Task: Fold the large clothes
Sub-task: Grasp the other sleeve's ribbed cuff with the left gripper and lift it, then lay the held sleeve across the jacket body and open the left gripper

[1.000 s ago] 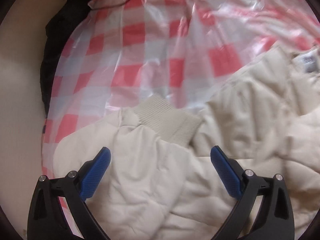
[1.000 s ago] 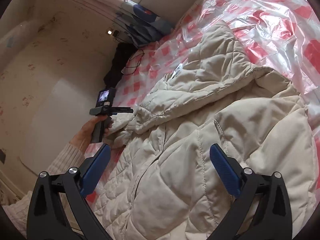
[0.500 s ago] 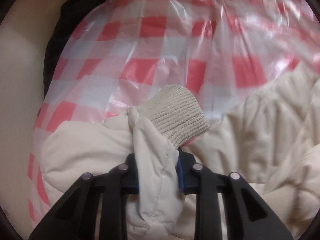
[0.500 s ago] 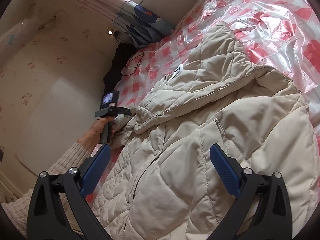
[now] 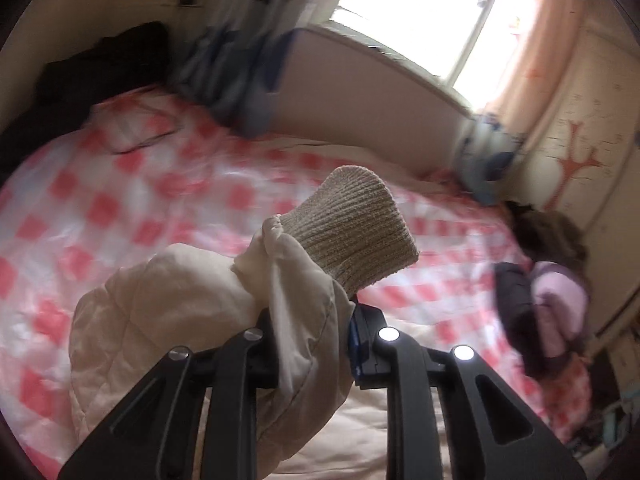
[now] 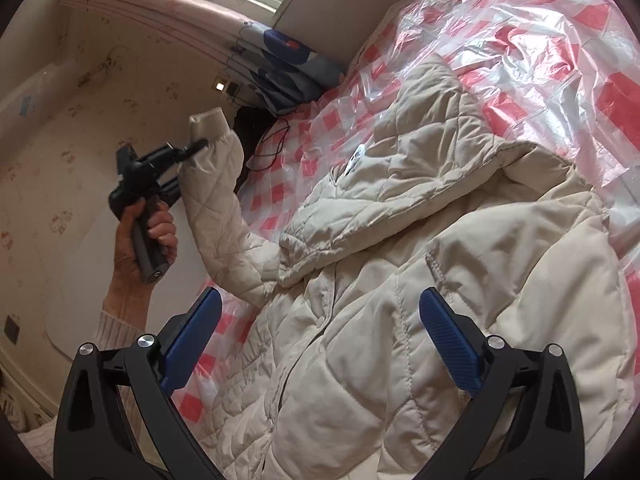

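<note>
Jacket label (image 6: 355,159) — print unreadable

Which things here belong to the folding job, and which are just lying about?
In the job:
cream quilted jacket
its sleeve, pinched in the left gripper
right gripper, jaws apart

Lying about:
black cable
dark clothing
blue patterned bedding

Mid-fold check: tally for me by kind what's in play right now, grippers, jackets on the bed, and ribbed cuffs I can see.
Grippers: 2, left gripper shut on the sleeve, right gripper open
Cream quilted jacket: 1
Ribbed cuff: 1
Total: 4
</note>
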`<state>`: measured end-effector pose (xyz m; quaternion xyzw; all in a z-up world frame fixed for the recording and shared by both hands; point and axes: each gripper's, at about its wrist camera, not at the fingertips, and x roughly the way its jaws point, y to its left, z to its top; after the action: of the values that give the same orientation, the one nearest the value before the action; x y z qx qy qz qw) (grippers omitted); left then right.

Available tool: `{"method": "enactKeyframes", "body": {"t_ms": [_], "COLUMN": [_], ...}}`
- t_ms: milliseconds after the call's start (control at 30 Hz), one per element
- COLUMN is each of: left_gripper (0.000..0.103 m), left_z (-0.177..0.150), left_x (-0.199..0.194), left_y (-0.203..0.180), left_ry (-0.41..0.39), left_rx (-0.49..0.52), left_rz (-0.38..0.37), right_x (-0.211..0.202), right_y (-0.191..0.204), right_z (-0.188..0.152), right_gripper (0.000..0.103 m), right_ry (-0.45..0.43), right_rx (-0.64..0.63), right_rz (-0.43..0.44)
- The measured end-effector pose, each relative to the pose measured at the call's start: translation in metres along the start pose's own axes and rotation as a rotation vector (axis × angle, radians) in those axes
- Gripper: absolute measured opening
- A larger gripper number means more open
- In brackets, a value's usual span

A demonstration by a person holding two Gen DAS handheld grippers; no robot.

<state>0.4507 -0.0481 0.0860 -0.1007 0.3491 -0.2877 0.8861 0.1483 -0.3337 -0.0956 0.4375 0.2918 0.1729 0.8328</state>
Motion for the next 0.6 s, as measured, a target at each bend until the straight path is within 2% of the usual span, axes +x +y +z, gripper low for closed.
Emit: {"method": "enactKeyframes", "body": {"t_ms": [167,233,300,367,433,467,500,533,600], "left_gripper": [0.022,0.022,0.022,0.022,0.028,0.033,0.047,0.054,0.061], "left_z": [-0.026,-0.05,-0.079,-0.107,-0.142,-0.153,-0.161,-0.168,-0.173], "left_x": [0.04,0.069,0.101,0.129,0.167,0.179,0.185,0.187,0.183], "left_y": [-0.077,-0.099,-0.108,-0.109,-0.107,-0.103,-0.101,-0.1,-0.108], "left_ry": [0.065,0.121,0.186,0.247,0.37,0.413,0.432,0.445,0.449], "left_rx": [0.082,0.122,0.112,0.108,0.13,0.127,0.128,0.142,0.207], "left_rz": [-0.18,-0.209,-0.237,-0.225,-0.176,-0.15,-0.136,-0.124,-0.079], "right_x": [-0.025,-0.038,-0.05,-0.053,-0.053,-0.052,-0.052,-0.052,-0.055], "right_y": [0.004,0.007,0.001,-0.011,-0.022,-0.026,-0.03,-0.032,-0.037], "right_z": [0.013,0.018,0.024,0.028,0.032,0.034,0.036,0.038,0.043], "right_gripper": [0.096,0.096,0.096,0.096,0.096,0.096,0.096,0.096,0.096], "right_ry": [-0.124,-0.178,-0.229,-0.236,-0.235,-0.23,-0.226,-0.229,-0.245], "right_rx": [-0.019,-0.04,-0.012,0.046,0.098,0.119,0.134,0.142,0.156], "right_rz": [0.067,0.073,0.077,0.075,0.077,0.078,0.077,0.081,0.086]}}
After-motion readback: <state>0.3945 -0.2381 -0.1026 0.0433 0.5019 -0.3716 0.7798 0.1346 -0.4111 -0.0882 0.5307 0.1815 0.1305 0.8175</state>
